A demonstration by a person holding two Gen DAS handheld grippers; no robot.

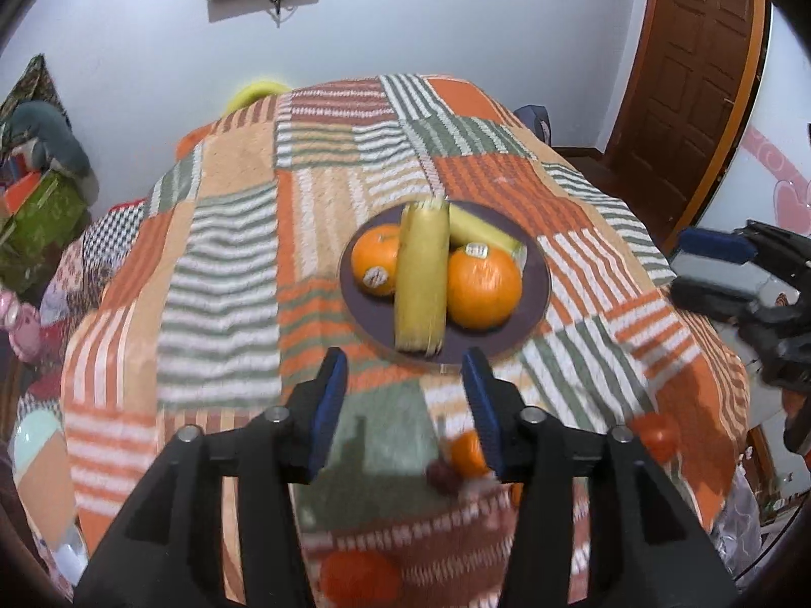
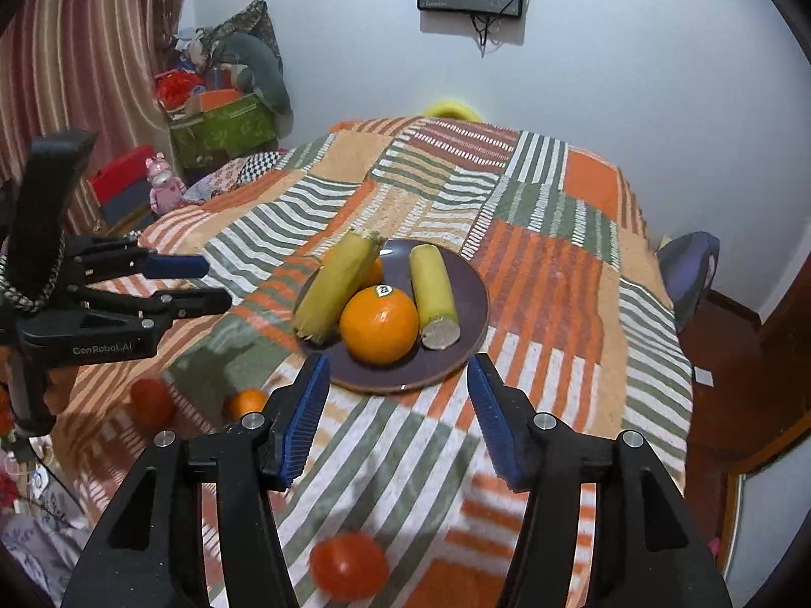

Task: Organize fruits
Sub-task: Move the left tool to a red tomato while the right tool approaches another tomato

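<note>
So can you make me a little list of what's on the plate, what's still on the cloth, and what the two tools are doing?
plate: dark, round, on the striped cloth
on plate: two oranges, two corn cobs
off plate: two tomatoes, small orange, a small dark fruit, blurred
left tool: open, holding nothing
right tool: open, holding nothing

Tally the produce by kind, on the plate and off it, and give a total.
Corn cobs: 2
Oranges on the plate: 2
Small orange on the cloth: 1
Tomatoes on the cloth: 2
Total: 7
</note>
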